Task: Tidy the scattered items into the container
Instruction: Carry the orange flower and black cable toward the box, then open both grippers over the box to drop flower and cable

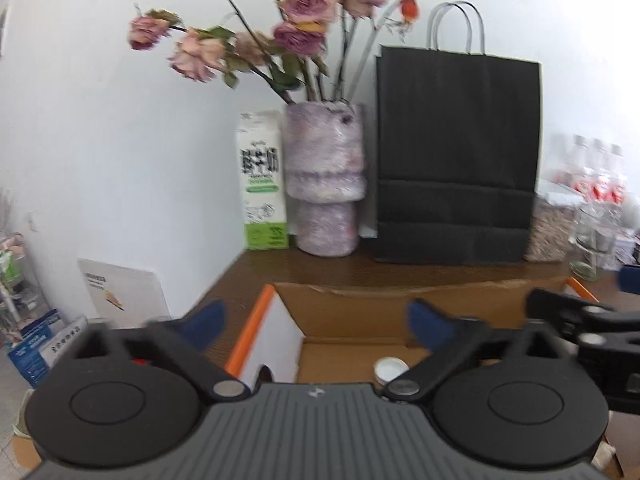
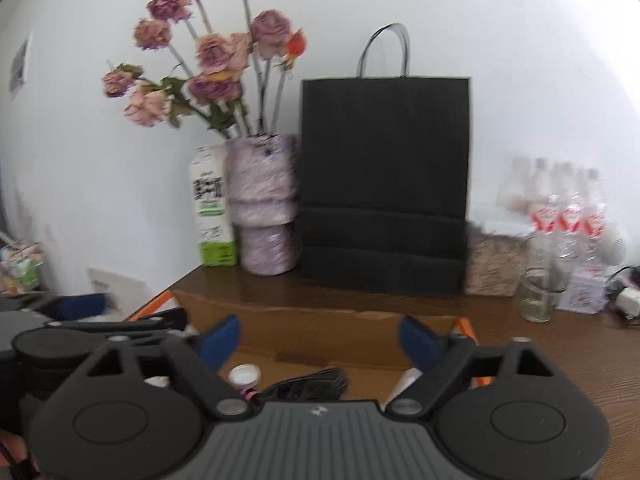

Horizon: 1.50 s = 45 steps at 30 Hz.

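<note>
Both the left gripper and right gripper hang released, blue pads apart, over the brown cardboard box. A round white cap lies inside below them.

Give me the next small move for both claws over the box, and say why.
Probably lift both away. The left claw and right claw are open and empty above the cardboard box, where a white cap and dark bundle already lie.

Cardboard box on the table, cap inside it, carton, vase, paper bag and bottles left to right behind.
</note>
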Tool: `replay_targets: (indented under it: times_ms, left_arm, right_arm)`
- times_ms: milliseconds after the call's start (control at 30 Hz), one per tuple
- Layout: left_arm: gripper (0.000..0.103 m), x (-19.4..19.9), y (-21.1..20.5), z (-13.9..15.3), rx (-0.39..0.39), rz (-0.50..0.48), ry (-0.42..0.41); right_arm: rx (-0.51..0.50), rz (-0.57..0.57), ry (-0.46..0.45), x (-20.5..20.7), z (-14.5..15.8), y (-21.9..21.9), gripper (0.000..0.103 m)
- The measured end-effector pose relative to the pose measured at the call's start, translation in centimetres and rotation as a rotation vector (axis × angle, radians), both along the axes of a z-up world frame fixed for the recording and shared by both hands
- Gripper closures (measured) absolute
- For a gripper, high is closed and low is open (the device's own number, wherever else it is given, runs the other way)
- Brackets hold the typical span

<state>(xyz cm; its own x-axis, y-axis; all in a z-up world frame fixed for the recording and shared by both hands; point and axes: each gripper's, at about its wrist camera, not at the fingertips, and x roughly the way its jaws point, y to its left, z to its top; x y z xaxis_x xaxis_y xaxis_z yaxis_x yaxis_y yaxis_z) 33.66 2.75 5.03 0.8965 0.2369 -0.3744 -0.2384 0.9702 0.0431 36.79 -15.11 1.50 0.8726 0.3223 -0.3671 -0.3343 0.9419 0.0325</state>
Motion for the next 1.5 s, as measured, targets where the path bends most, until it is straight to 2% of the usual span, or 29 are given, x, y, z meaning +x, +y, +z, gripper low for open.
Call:
replay_targets:
  times_ms: [33,67,1500]
  left_arm:
    - [0.0,-0.03,0.17,0.1,-0.009,-0.006,-0.002]
    - [0.0,-0.03,0.39,0.23,-0.02,-0.009,-0.002]
    - [0.0,-0.23,0.16,0.51,-0.013,0.006,-0.003]
  right_arm:
    - [0.004,-0.003,-0.008,-0.02,0.14,-0.13,0.001]
    - [0.014,-0.001,-0.009,-0.06,0.26,-0.3,0.0]
    - [0.014,-0.001,-0.019,-0.32,0.62,-0.6,0.0]
